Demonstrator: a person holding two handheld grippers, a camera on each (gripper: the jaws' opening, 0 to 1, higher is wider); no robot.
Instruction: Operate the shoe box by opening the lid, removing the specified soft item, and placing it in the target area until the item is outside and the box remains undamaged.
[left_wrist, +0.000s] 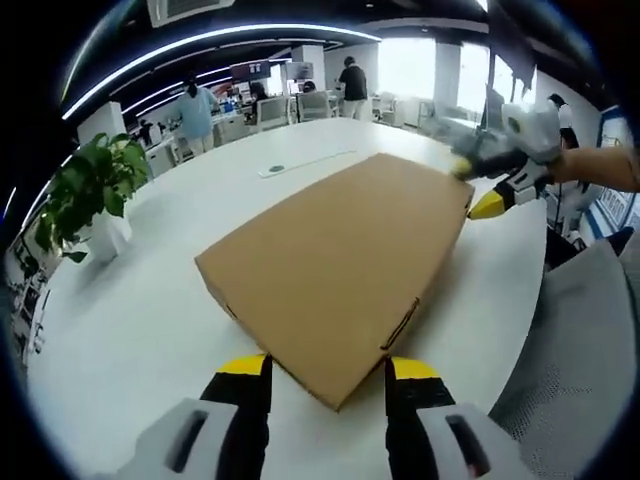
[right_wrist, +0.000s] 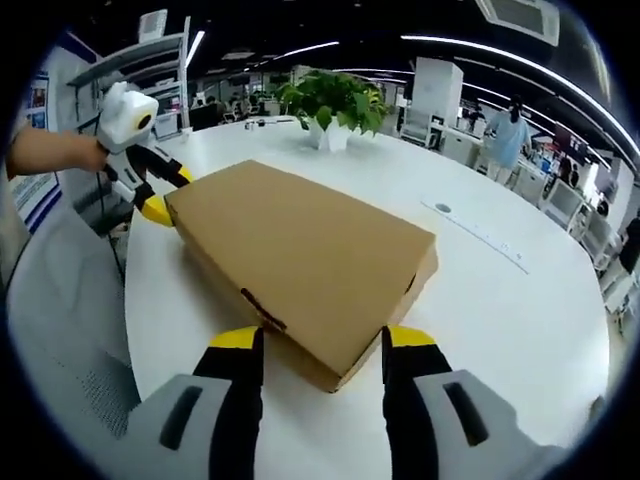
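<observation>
While the lid stays closed, your entries read:
Box: flat brown cardboard shoe box (left_wrist: 340, 275) on round white table (left_wrist: 130, 330), lid down.
Left gripper (left_wrist: 328, 375): jaws spread, straddling the 6 o'clock corner, likely to steady it.
Right gripper (right_wrist: 322, 345): spread likewise at the opposite corner.
Soft item: unseen, presumably inside.

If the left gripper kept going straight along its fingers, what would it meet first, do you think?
Most likely the near corner of the closed cardboard box, which sits right between the open fingers; depth is hard to judge.
</observation>
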